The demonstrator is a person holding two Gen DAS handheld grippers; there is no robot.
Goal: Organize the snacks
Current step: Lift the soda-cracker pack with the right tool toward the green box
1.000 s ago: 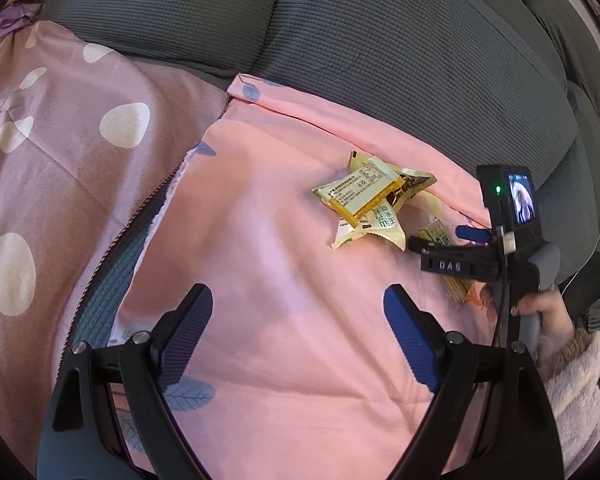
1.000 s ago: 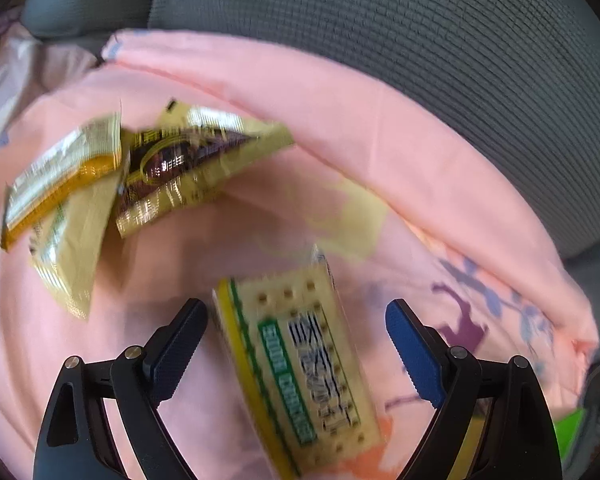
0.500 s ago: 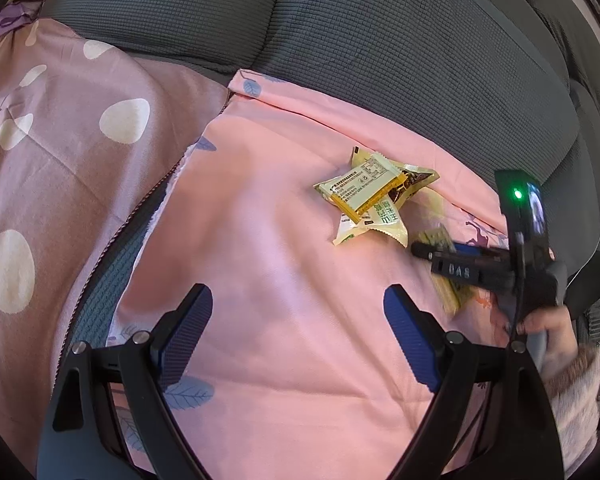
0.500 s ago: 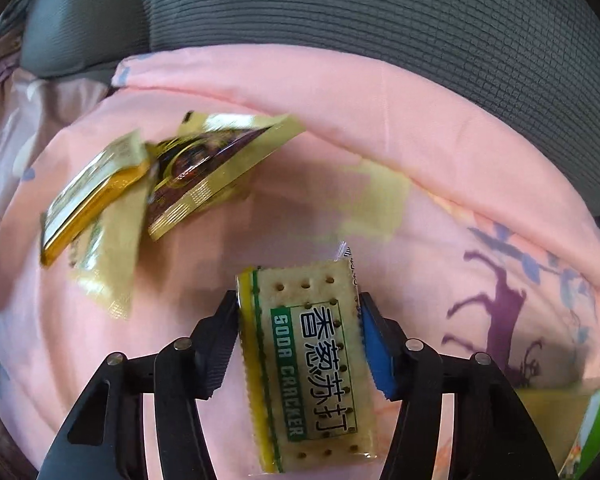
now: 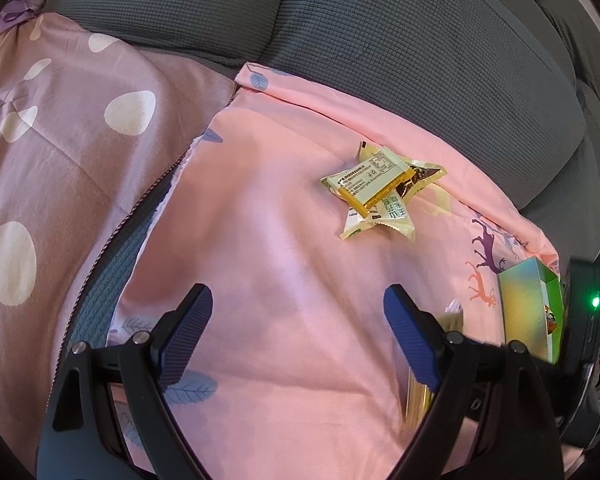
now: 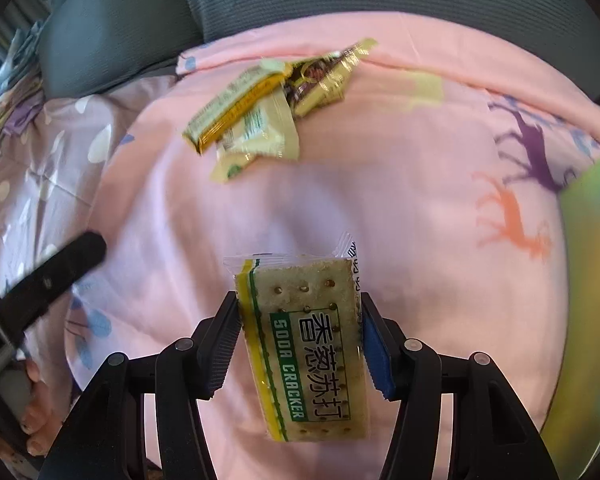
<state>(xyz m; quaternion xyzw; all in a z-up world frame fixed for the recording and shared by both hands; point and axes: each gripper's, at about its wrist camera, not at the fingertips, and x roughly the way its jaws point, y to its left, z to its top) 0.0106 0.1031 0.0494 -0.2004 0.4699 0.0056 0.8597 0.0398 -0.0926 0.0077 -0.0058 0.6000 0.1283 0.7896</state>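
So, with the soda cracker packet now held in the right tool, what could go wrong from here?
1. The right tool pinches the soda cracker packet across its flat sides; too much squeeze may break the crackers.
2. Much of the packet sticks out past the pads, so it could tilt or slip.
3. The pile of three snack packets is loose; dropping this one there may scatter it.

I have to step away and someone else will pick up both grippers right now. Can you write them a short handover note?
Right gripper: shut on the soda cracker packet, pads on its long edges, packet lifted off the pink sheet.
Left gripper: open, empty, hovering over the sheet.
Snack pile: three yellow packets overlapping near the grey sofa back.
Green box: at the sheet's right edge.
Done: cracker packet picked up.
Left: set it down with the others, probably on the pile; whether the box is the final container I cannot tell.
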